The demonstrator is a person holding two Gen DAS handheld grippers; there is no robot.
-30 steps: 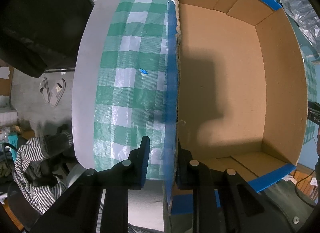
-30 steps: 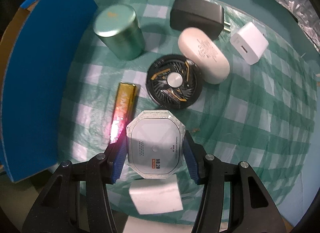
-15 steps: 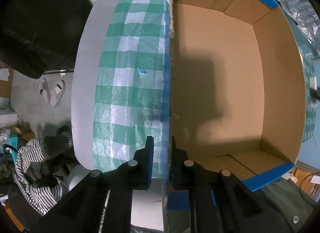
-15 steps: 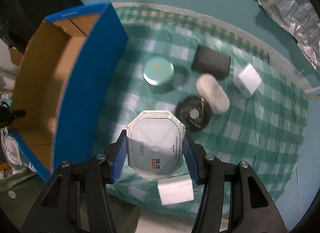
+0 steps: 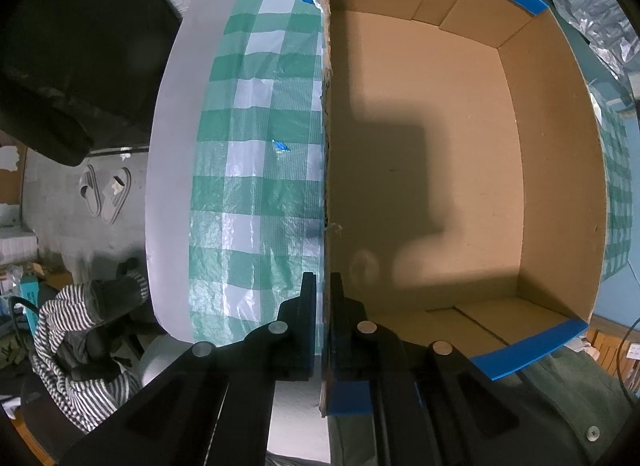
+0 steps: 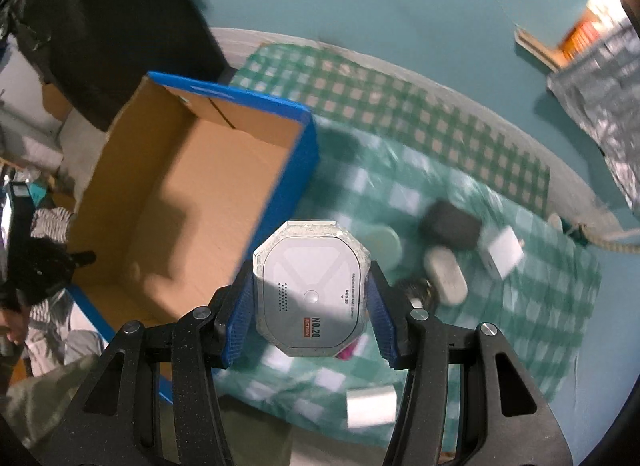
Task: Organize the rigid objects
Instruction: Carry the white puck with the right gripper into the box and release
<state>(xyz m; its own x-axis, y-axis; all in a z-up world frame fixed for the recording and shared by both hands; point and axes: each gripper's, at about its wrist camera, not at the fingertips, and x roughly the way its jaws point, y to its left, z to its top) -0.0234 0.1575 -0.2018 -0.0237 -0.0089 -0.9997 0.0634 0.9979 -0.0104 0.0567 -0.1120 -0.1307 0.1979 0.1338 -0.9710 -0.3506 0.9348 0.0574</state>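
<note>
An open cardboard box (image 5: 560, 169) with blue outer sides stands on the green checked cloth (image 5: 256, 169), and nothing lies inside it. My left gripper (image 5: 323, 286) points straight down and is shut on the box's left wall, one finger on each side. My right gripper (image 6: 310, 278) is shut on a grey octagonal device (image 6: 312, 286), held high over the cloth by the box's (image 6: 180, 193) right wall. Below it, blurred, lie a white charger (image 6: 502, 258), a black adapter (image 6: 450, 223), a white oval case (image 6: 446, 280), a green tin (image 6: 382, 246) and a white block (image 6: 370, 406).
A black fan (image 6: 416, 290) is partly hidden behind the right finger. A foil bag (image 6: 600, 105) lies at the far right. Off the table's left edge are slippers (image 5: 106, 193) on the floor, a striped cloth (image 5: 72, 330) and a large black object (image 5: 72, 45).
The left jaws have closed onto the box's wall. The right gripper has risen with the grey device and shifted toward the box, so the table items look smaller and farther away.
</note>
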